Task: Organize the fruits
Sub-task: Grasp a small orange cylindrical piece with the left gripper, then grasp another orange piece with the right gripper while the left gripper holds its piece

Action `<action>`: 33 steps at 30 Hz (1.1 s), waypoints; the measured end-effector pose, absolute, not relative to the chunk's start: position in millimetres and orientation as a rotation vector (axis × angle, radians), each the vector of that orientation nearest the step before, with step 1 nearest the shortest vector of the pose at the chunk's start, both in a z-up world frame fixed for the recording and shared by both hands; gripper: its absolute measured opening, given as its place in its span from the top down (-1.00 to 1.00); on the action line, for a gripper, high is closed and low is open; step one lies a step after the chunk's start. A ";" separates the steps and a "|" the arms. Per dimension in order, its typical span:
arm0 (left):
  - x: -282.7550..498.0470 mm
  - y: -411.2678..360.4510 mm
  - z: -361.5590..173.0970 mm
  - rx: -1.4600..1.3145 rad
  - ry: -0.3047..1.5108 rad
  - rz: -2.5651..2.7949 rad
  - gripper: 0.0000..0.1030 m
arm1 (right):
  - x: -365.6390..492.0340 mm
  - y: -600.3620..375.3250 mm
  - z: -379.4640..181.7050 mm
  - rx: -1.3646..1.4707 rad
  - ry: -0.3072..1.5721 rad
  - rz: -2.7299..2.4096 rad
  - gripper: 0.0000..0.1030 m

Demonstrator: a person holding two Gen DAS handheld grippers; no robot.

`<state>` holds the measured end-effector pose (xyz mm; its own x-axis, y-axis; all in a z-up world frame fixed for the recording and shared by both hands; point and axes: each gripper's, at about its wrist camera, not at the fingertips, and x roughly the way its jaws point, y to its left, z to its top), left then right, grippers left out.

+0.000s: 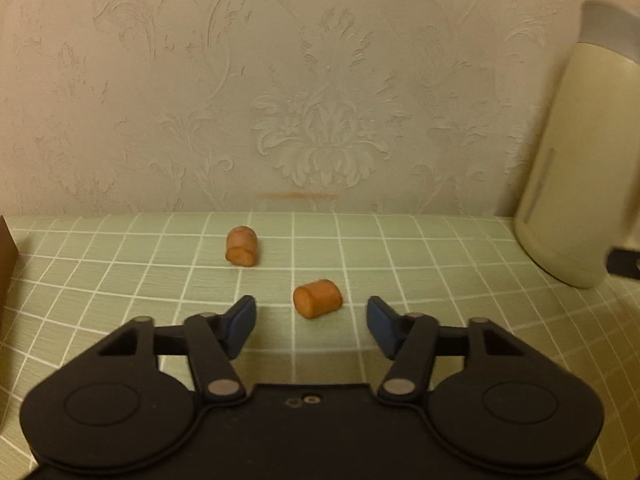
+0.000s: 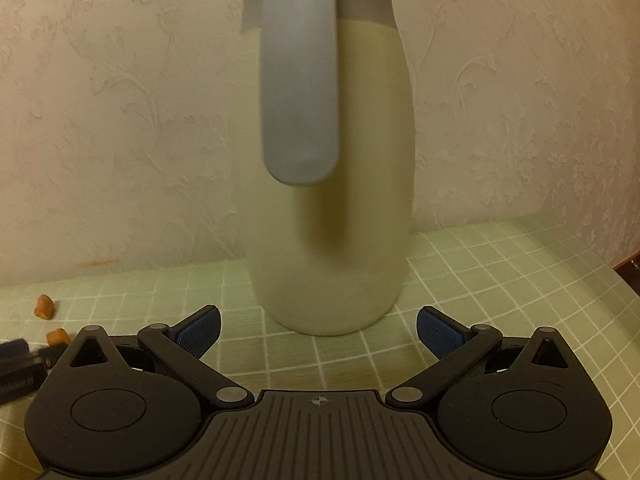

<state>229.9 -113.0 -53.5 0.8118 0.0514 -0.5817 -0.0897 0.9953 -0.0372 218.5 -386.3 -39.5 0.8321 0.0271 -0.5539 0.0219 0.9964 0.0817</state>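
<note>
Two short orange cylindrical pieces lie on the green checked tablecloth. In the left wrist view the near piece [image 1: 317,298] lies just ahead of my open left gripper [image 1: 311,312], between its blue-padded fingertips. The far piece [image 1: 241,246] lies further back, near the wall. Both also show small at the left of the right wrist view, the far piece [image 2: 44,307] and the near piece [image 2: 57,337]. My right gripper [image 2: 318,326] is open and empty, right in front of a cream jug [image 2: 332,240].
The cream jug with a grey lid and handle [image 2: 298,80] stands by the patterned wall; it also shows at the right of the left wrist view [image 1: 576,168]. A brown box edge [image 1: 6,264] is at the far left. The table edge [image 2: 628,276] is at the right.
</note>
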 end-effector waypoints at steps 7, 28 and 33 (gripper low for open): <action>246.8 -120.1 -62.0 -0.051 0.626 0.093 0.41 | 222.8 -390.9 -46.1 0.099 0.607 -0.001 -1.00; 193.4 -65.4 -16.1 -0.071 0.556 0.109 0.64 | 225.5 -331.2 -37.4 0.072 0.607 0.101 -1.00; 180.0 -41.7 -4.1 -0.071 0.534 0.134 0.64 | 228.3 -303.8 -35.9 0.057 0.600 0.141 -1.00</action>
